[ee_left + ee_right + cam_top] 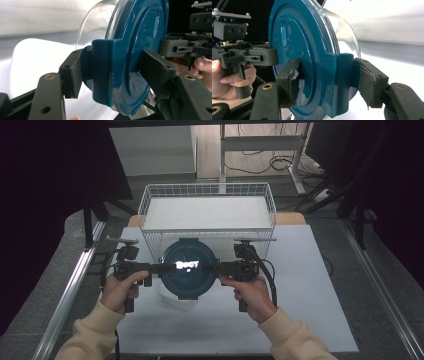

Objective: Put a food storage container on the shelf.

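From above, the left gripper [159,268] and right gripper [220,268] pinch opposite edges of a round clear glass container with a dark teal lid [189,268], held above the white table [310,290] just before a white wire basket [207,195]. In the left gripper view, the jaws clamp a lid latch. In the right gripper view, worn pads [365,83] grip the opposite latch.

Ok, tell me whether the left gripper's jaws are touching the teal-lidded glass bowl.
Touching. In the left gripper view, the left gripper has one pad pressed on the teal lid's top face and the other against its side latch, clamping the bowl's rim.
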`<state>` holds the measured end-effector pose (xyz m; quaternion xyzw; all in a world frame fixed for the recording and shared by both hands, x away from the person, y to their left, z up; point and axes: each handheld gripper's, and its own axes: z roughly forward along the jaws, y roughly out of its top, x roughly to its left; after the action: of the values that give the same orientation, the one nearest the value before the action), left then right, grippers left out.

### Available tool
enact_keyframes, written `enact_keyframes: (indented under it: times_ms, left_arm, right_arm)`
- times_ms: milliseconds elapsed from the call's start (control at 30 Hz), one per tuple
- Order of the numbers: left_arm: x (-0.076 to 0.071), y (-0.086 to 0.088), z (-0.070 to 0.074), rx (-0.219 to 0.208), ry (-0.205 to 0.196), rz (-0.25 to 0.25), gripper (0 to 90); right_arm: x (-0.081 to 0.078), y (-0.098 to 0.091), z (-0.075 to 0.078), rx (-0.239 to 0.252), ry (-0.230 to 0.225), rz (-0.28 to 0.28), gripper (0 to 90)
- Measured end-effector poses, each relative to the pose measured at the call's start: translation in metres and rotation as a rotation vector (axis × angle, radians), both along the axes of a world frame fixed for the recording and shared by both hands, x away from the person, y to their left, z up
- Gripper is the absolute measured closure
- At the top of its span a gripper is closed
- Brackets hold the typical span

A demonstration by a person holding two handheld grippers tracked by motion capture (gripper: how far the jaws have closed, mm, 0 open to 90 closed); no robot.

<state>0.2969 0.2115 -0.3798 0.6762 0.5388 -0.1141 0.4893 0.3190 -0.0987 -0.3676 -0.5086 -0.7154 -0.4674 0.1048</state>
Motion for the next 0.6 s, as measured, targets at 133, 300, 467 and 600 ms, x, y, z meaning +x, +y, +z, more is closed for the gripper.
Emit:
enact_keyframes:
  times_ms: [133,300,467,600]
  left_arm:
    - [0.005,-0.004,0.003,0.0,0.0,-0.006,37.6]
    - [0.01,-0.008,0.007,-0.003,-0.003,-0.01,37.7]
    - [0.016,-0.013,0.015,-0.003,-0.011,-0.015,37.8]
    - [0.021,-0.018,0.023,-0.003,-0.018,-0.019,37.8]
  right_arm:
    - [0.003,-0.004,0.003,-0.002,-0.003,-0.001,39.6]
    - [0.007,-0.008,0.007,-0.005,-0.009,-0.002,39.6]
    - [0.011,-0.013,0.015,-0.005,-0.019,-0.006,39.6]
    - [0.016,-0.019,0.023,-0.006,-0.028,-0.005,39.6]
